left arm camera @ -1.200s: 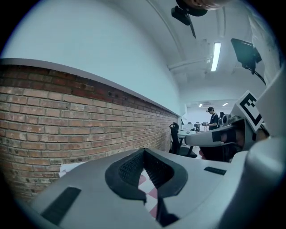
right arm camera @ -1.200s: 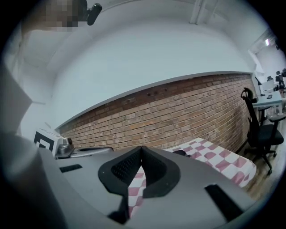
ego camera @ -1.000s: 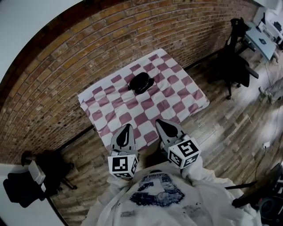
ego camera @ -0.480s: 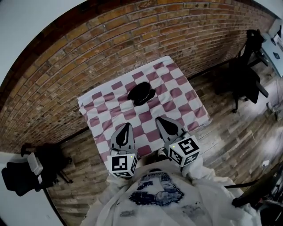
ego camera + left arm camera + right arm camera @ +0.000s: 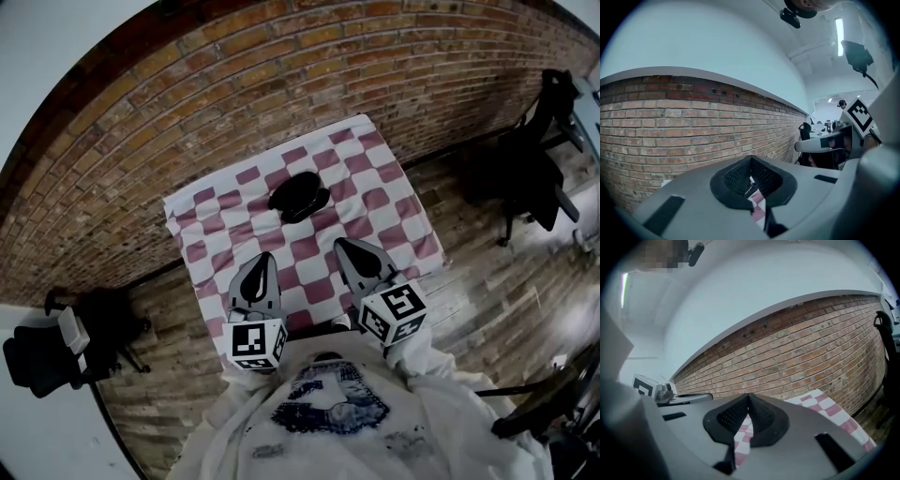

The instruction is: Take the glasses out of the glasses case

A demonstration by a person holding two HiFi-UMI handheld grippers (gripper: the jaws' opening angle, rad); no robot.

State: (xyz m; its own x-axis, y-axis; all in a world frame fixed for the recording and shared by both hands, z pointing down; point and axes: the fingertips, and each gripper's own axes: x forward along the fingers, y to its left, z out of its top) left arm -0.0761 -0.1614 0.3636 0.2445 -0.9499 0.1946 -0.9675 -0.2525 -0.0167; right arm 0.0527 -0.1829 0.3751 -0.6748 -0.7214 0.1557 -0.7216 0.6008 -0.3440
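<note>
A black glasses case lies closed on the red-and-white checked cloth of the table, toward its far side by the brick wall. My left gripper hovers over the table's near edge, jaws shut with nothing between them. To its right my right gripper is held the same way, also shut and empty. Both point toward the case and stay well short of it. In the left gripper view the pads meet, with a sliver of cloth below; in the right gripper view the pads meet too. The case is hidden in both gripper views.
A brick wall runs behind the table. Black office chairs stand at the right and the lower left. Wooden floor surrounds the table. The person's pale printed top fills the bottom.
Both grippers have moved forward over the table's near edge, closer to the case. Their jaws stayed shut. The case has not moved on the cloth.
</note>
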